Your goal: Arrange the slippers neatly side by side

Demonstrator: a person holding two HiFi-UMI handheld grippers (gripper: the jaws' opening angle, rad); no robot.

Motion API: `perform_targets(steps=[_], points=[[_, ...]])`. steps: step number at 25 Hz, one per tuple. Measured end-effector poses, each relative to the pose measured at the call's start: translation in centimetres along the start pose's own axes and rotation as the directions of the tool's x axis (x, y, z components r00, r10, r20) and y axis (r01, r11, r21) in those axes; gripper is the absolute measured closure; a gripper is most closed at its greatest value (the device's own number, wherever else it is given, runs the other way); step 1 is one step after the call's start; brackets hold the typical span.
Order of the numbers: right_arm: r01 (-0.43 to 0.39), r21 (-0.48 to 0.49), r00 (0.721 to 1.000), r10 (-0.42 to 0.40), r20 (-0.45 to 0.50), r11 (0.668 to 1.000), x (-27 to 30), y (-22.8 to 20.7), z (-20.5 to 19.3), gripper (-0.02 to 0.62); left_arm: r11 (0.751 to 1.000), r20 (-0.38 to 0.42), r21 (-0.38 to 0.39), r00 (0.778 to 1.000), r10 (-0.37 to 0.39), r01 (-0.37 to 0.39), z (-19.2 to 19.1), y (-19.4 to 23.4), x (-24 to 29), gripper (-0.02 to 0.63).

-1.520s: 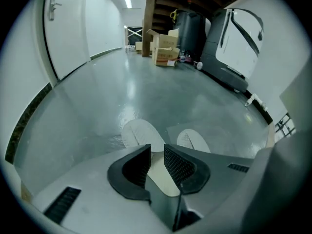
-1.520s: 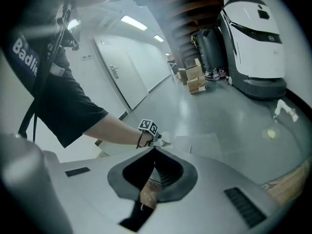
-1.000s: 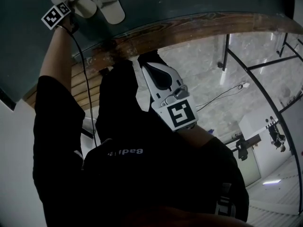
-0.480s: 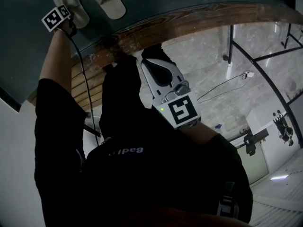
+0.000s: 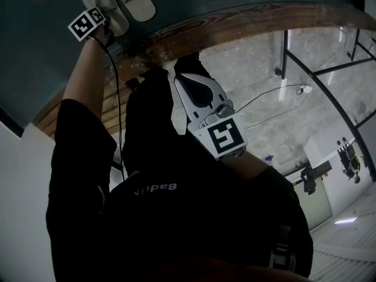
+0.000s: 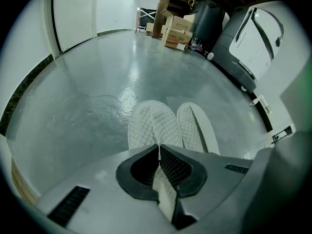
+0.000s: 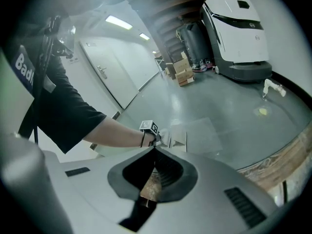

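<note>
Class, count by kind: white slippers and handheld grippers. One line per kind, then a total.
White slippers: 2, held slipper and free slipper
Handheld grippers: 2, left gripper and right gripper
Total: 4

1. My head view is dim and underexposed.
2. Ceiling lights [image 7: 119,22] flare hazily in the right gripper view; the glossy floor [image 6: 122,79] shows glare.
3. Fisheye warps the dark edges; my left claw [image 6: 159,147] looks soft up close.

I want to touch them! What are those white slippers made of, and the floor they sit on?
The slippers look like soft white cloth, matte, with stitched diamond quilting; what is inside I cannot tell. The floor looks like hard grey painted concrete, perhaps, and glossy: light reflects off it.
</note>
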State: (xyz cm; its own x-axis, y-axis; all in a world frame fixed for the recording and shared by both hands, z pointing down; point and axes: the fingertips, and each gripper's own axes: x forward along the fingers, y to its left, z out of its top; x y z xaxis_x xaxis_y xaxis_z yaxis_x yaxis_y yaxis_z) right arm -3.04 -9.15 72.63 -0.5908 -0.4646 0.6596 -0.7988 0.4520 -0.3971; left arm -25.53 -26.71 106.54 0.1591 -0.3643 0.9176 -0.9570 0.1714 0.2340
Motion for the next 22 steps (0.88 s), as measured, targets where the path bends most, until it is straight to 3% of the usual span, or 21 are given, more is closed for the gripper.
perform_targets(steps=[7,12,15,22], points=[[0.02,0.006,1.0,-0.02,-0.004,1.0,-1.0,-0.1,-0.7,0.595,1.0,0.01,-0.019,1.0,-0.007,0.007,0.7,-0.6,0.0,0.597],[0.024,0.02,0.998,-0.023,-0.063,1.0,-0.7,0.0,-1.5,0.595,0.995,0.029,-0.065,0.997,-0.074,0.076,0.6,-1.4,0.2,0.585],[0.017,0.031,0.999,-0.015,-0.044,0.999,-1.0,0.2,-1.0,0.595,0.994,0.058,-0.091,0.996,-0.062,0.067,1.3,-0.6,-1.6,0.569],[0.037,0.011,0.998,-0.036,-0.053,0.999,-6.1,1.2,0.9,0.595,0.981,0.085,-0.174,0.994,-0.072,0.086,1.7,-3.6,-7.2,0.568]])
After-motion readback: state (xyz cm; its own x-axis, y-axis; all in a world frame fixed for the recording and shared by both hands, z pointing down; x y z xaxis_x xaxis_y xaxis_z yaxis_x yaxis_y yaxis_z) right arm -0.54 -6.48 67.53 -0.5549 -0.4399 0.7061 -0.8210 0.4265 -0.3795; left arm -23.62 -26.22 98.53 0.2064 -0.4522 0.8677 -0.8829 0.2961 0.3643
